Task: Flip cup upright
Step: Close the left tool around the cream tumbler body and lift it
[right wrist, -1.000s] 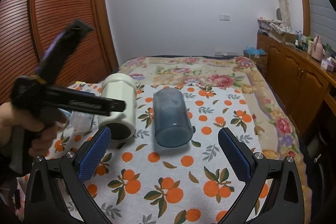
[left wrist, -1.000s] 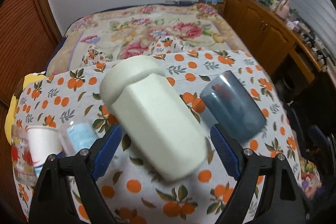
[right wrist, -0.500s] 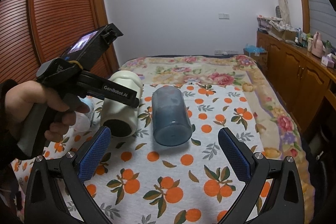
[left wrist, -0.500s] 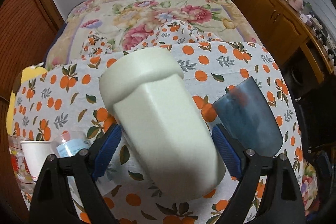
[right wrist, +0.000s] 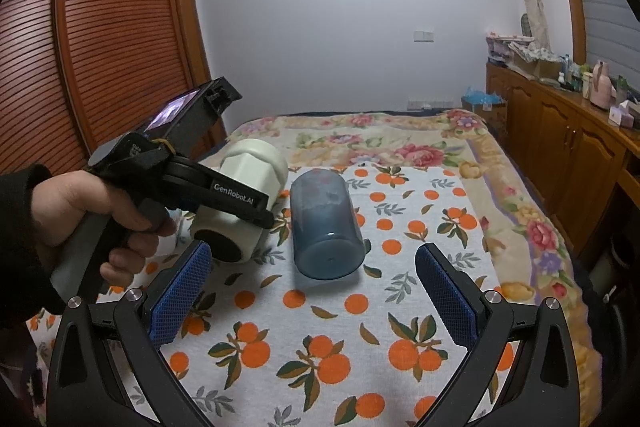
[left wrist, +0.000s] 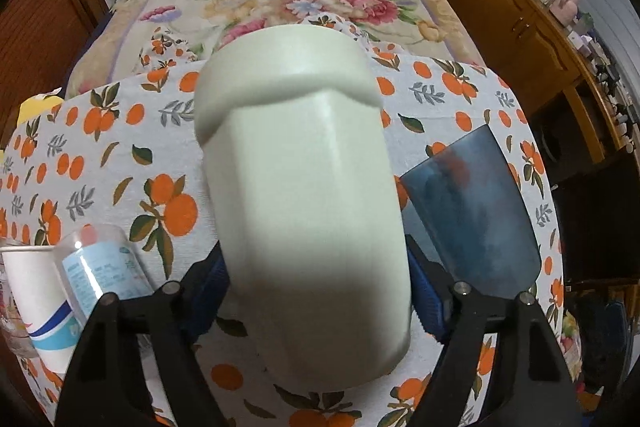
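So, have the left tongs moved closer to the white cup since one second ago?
Yes. In the left wrist view the white cup now fills far more of the frame against the orange-print cloth, and the left tongs straddle its body.

I see a cream-white cup (left wrist: 304,195) beside a translucent smoky-blue cup (right wrist: 326,223) — both on a white cloth (right wrist: 400,287) printed with oranges and green leaves — and my blue-padded black grippers.
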The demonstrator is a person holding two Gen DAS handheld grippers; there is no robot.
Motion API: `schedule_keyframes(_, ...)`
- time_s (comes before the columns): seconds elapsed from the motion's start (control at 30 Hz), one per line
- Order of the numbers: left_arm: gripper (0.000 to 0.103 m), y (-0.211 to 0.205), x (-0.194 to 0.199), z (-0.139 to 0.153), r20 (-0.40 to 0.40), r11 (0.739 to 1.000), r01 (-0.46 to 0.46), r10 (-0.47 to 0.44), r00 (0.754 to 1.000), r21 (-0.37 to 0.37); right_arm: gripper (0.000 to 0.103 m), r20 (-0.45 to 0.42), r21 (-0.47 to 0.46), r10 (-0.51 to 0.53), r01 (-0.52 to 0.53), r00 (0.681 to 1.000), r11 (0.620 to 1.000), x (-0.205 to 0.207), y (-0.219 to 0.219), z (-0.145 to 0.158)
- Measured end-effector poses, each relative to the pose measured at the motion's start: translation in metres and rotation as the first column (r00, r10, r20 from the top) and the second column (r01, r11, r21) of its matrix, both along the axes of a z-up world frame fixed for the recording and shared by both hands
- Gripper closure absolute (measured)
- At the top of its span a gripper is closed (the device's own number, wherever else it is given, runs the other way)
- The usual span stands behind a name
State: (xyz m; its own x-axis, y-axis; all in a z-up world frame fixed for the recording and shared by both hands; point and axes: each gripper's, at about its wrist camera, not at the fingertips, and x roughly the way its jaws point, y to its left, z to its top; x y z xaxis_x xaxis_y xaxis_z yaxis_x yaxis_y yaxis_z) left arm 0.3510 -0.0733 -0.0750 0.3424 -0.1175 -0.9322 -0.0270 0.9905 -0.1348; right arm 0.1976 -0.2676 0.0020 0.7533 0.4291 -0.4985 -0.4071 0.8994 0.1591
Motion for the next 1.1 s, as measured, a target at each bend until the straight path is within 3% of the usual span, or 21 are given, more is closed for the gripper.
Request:
schedule_keyframes(0.17,0.029,0.008,-0.014,0.012,0.056,1.0,0.02,-0.021,0.998,0.024,0.0,-0.004,-0.002,-0.006,0.006,1.0,1.0,-0.003,-0.001,-0.001)
schedule_keyframes(0.63,0.03,0.03,-0.106,0.056,0.228,0.995,0.07,-0.051,0.972,-0.075,0.0,0.015,-0.014,-0.025,0.025,1.0,1.0,-0.032,-0.001,0.003)
schedule_keyframes(0.87,0.03,0.027,-0.151,0.06,0.275,0.993,0.101,-0.078,0.958,-0.069,0.0,0.03,-0.028,-0.052,0.053,0.998,0.998,-0.054,-0.006,0.006)
schedule_keyframes(1.1,0.03,0.02,-0.199,0.043,0.285,0.987,0.117,-0.081,0.955,-0.111,0.0,0.02,-0.037,-0.08,0.08,0.997,0.996,-0.078,-0.012,0.001)
